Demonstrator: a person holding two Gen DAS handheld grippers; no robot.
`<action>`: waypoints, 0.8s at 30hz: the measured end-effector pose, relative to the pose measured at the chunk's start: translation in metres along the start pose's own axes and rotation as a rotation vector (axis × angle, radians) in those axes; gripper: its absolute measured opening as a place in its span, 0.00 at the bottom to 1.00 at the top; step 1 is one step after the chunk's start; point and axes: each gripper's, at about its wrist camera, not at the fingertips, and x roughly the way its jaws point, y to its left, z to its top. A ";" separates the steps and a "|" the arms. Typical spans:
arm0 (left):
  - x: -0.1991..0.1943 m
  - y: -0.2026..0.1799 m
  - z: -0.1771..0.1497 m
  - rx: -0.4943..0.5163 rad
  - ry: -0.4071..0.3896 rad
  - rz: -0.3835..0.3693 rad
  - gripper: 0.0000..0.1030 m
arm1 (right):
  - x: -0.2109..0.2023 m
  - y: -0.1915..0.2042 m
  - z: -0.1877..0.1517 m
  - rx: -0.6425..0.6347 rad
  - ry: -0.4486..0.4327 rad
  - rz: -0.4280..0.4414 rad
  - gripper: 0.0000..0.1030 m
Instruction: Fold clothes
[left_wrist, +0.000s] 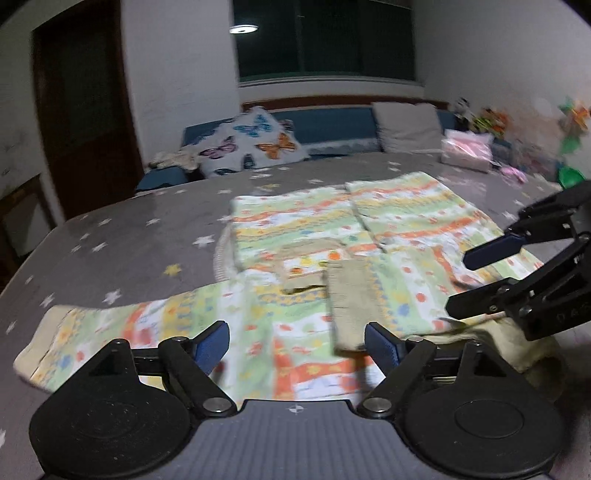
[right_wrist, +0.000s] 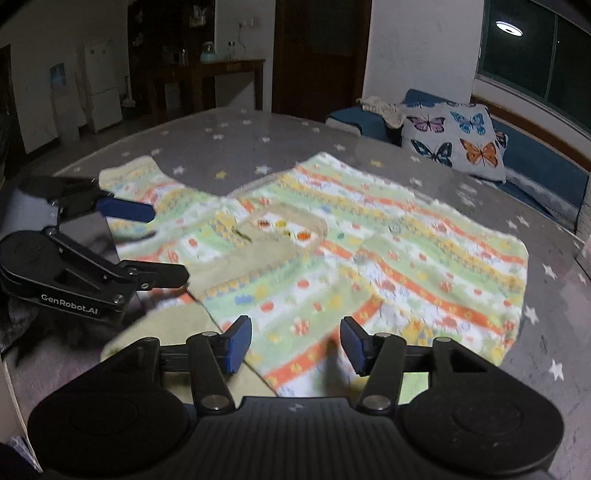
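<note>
A patterned garment (left_wrist: 303, 236) with green, orange and yellow stripes lies spread on the grey star-print bed (left_wrist: 122, 236); it also shows in the right wrist view (right_wrist: 369, 251). One sleeve (left_wrist: 110, 332) stretches to the left. My left gripper (left_wrist: 297, 347) is open and empty just above the garment's near edge. My right gripper (right_wrist: 295, 345) is open and empty over the garment's near hem. The right gripper shows at the right of the left wrist view (left_wrist: 476, 284), open. The left gripper shows at the left of the right wrist view (right_wrist: 162, 243), open.
A butterfly cushion (left_wrist: 251, 144) and a grey pillow (left_wrist: 406, 127) rest on a blue sofa (left_wrist: 332, 125) behind the bed. A pink packet (left_wrist: 467, 149) and toys (left_wrist: 517, 173) lie at the far right. A dark door (left_wrist: 81, 110) stands to the left.
</note>
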 end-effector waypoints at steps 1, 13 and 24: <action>-0.002 0.006 0.000 -0.020 -0.004 0.017 0.83 | 0.003 0.001 0.002 0.002 -0.005 0.003 0.53; -0.018 0.112 -0.019 -0.269 0.014 0.314 0.82 | 0.026 0.013 0.014 0.005 -0.002 0.054 0.54; 0.001 0.192 -0.024 -0.453 0.077 0.454 0.50 | 0.022 0.012 0.015 0.002 -0.013 0.049 0.54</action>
